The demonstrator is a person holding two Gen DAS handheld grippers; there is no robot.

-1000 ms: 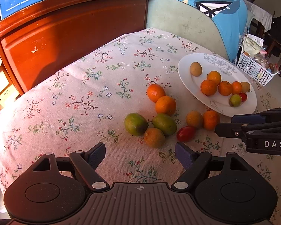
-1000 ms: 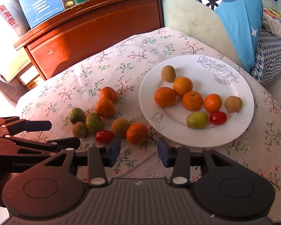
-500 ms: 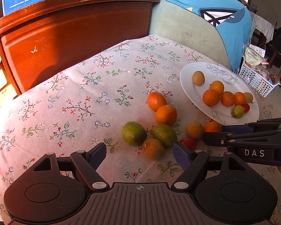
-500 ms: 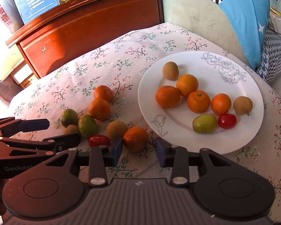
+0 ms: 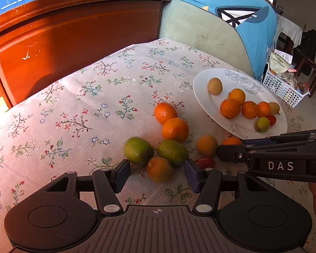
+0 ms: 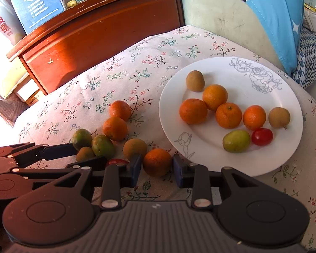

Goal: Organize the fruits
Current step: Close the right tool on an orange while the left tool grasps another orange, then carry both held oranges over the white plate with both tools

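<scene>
A white plate (image 6: pixel 284 80) holds several oranges, two brown fruits, a green one and a cherry tomato. More fruit lies loose on the floral cloth beside it. My left gripper (image 5: pixel 157 174) is closing around a small orange (image 5: pixel 159 168); gaps still show between its pads and the fruit. Behind that orange sit two green fruits (image 5: pixel 172 151). My right gripper (image 6: pixel 157 169) is closing on another orange (image 6: pixel 157 162) near the plate's rim, and its pads touch both sides. A red cherry tomato (image 5: pixel 204 162) lies between the two grippers. The right gripper's fingers (image 5: pixel 238 155) half hide their orange in the left wrist view.
Two more oranges (image 5: pixel 174 129) and a dull orange-brown fruit (image 5: pixel 207 145) lie further back on the cloth. A wooden cabinet (image 5: pixel 73 42) carrying boxes stands behind the table. To its right is a seat draped in blue fabric (image 5: pixel 252 27), and a white basket (image 5: pixel 284 88) stands at the far right.
Both grippers' jaws have narrowed. The left gripper has come up to the small orange, which now sits between its fingers. The right gripper's fingers have closed in on the orange by the plate.
</scene>
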